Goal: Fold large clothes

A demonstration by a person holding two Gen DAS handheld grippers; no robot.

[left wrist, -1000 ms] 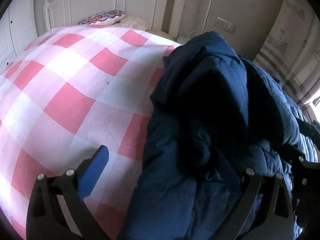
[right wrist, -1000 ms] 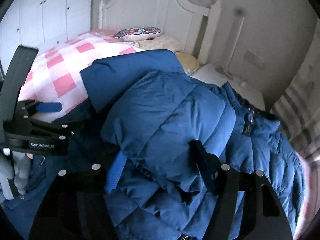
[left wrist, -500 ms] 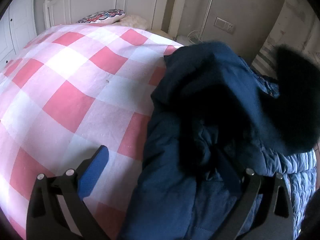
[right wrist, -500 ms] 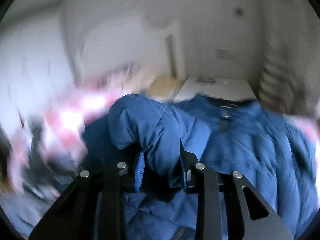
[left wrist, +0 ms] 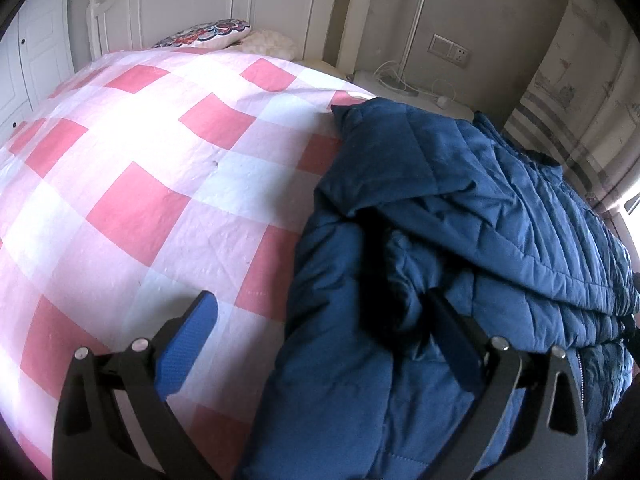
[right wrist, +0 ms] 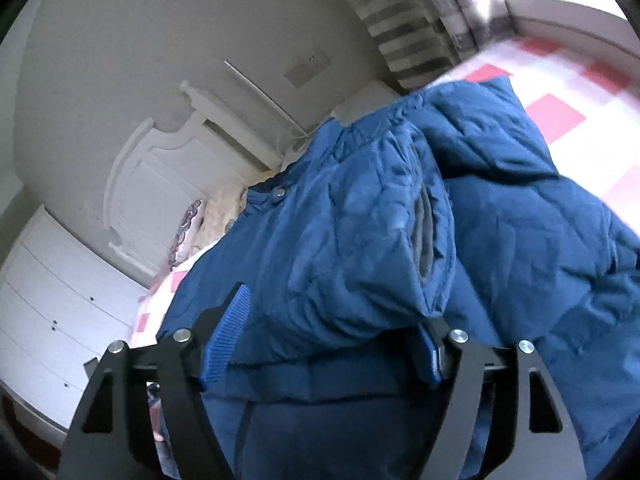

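Observation:
A large navy quilted down jacket (left wrist: 460, 248) lies on the right side of a bed with a pink and white checked cover (left wrist: 132, 184). My left gripper (left wrist: 320, 344) is open over the jacket's left edge; its left pad (left wrist: 188, 344) hangs over the cover and its right finger (left wrist: 456, 344) rests against dark folds. In the right wrist view the jacket's sleeve (right wrist: 360, 240), cuff end showing, lies across my right gripper (right wrist: 328, 340), which stands open with the puffy sleeve between its pads. This view is rolled sideways.
A white headboard (left wrist: 224, 12) and patterned pillow (left wrist: 204, 34) are at the bed's far end. A white nightstand with cables (left wrist: 404, 88) stands beside the bed. White drawers (right wrist: 48, 304) and the headboard (right wrist: 160, 184) show in the right wrist view.
The right gripper closed on the sleeve, swung it up and across, rolled sideways, and now stands open. The sleeve now lies folded over the jacket body. The left gripper stayed put.

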